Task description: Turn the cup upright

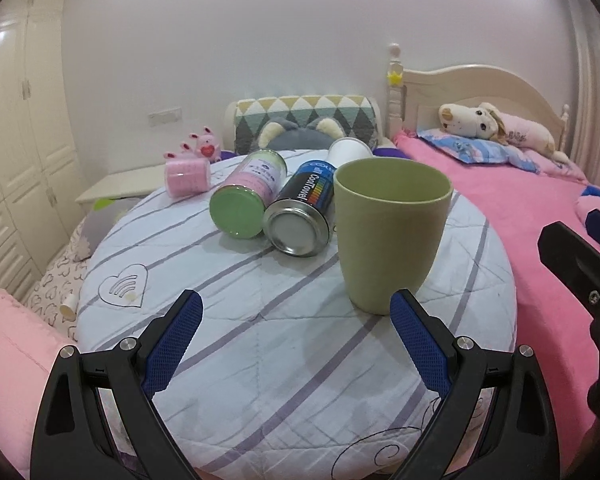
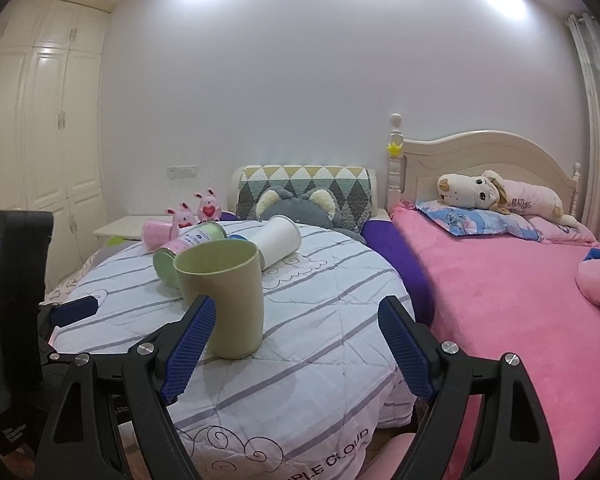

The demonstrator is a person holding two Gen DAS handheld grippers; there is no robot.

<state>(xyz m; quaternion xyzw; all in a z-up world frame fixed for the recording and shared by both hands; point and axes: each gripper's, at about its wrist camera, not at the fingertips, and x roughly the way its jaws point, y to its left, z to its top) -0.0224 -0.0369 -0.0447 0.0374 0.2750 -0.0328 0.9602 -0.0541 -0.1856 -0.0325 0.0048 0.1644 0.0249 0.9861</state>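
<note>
Cup (image 1: pixel 392 236), pale green and plain with no lettering, stands upright, mouth up, on the round striped quilted surface (image 1: pixel 260 344). Just behind it lie three containers on their sides: a black can (image 1: pixel 300 210) reading "CoolTowel", a pink-and-green can (image 1: pixel 246 196) whose label is too small to read, and a white tube (image 2: pixel 278 240). A pink cup (image 1: pixel 188 178) lies farther back. The quilt's front edge reads "PLE CLOUD". The left gripper (image 1: pixel 296 340) has its jaws spread wide and holds nothing; the cup stands just ahead of its right blue pad. The right gripper (image 2: pixel 296 344) is likewise spread and empty, the cup just beyond its left pad. A pink bed (image 2: pixel 520 300) lies alongside.
</note>
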